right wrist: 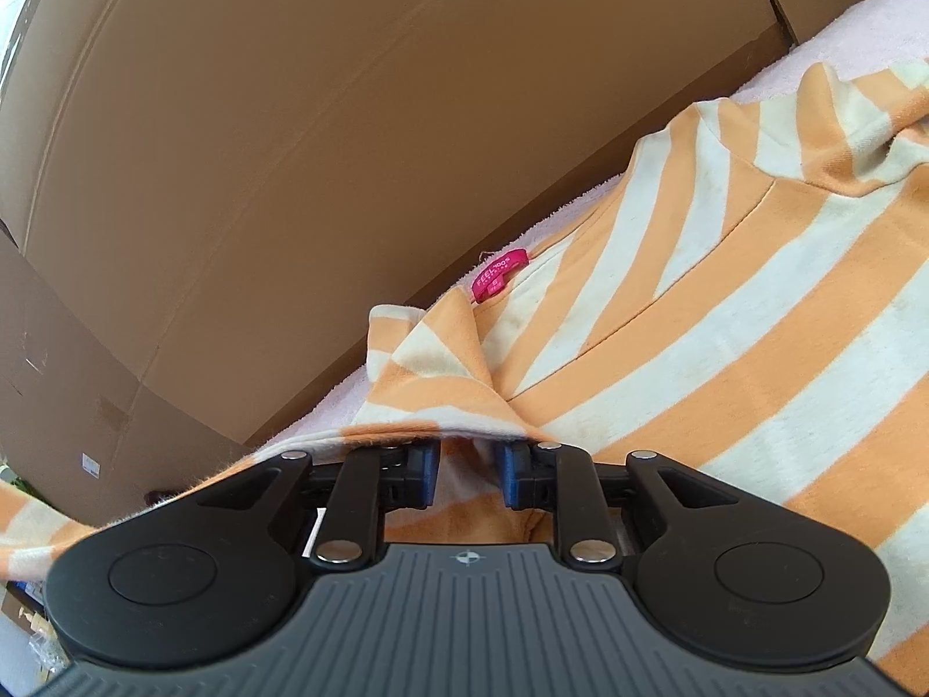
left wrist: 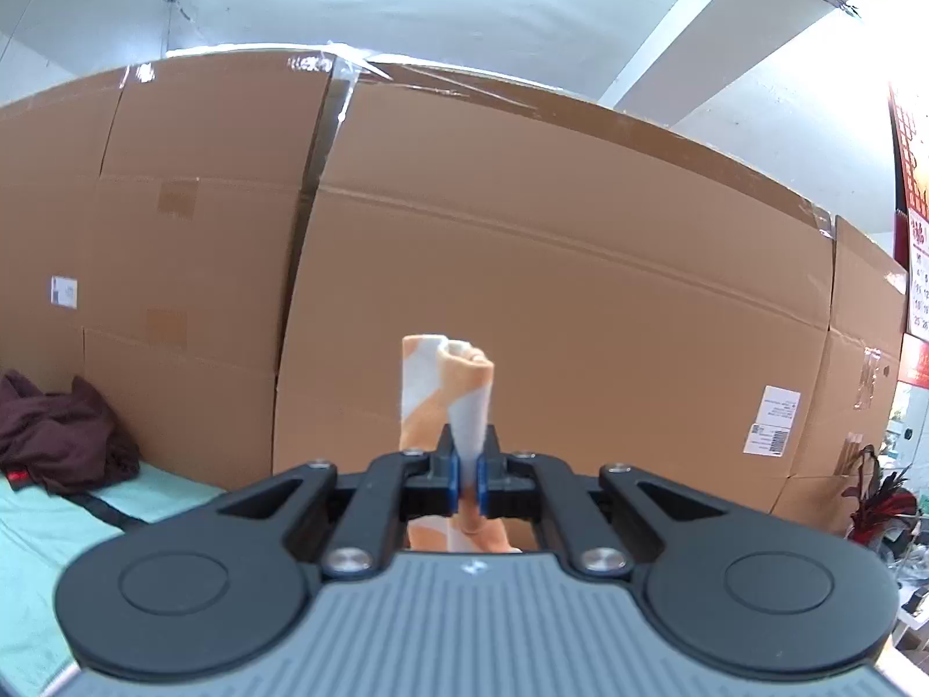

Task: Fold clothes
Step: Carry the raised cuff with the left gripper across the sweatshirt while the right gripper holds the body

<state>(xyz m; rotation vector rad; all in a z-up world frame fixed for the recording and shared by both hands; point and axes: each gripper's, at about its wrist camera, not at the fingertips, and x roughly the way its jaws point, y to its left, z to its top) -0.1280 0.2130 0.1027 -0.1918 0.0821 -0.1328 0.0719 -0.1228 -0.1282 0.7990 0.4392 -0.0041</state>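
Observation:
An orange-and-cream striped shirt (right wrist: 726, 290) lies spread on a pale pink towel (right wrist: 859, 35), with a pink neck label (right wrist: 498, 276) showing at its collar. My right gripper (right wrist: 468, 456) is open at the shirt's near edge. A raised fold of the fabric drapes over its fingertips, and more cloth shows between the jaws. In the left wrist view, my left gripper (left wrist: 468, 456) is shut on a rolled strip of the same striped cloth (left wrist: 444, 383), which sticks up in the air in front of the boxes.
Tall cardboard boxes (left wrist: 551, 290) wall off the far side close behind the work surface. A dark maroon garment (left wrist: 58, 435) is heaped on a teal cloth (left wrist: 35, 540) at the left. A red wall calendar (left wrist: 914, 232) and a red plant (left wrist: 877, 499) are at the far right.

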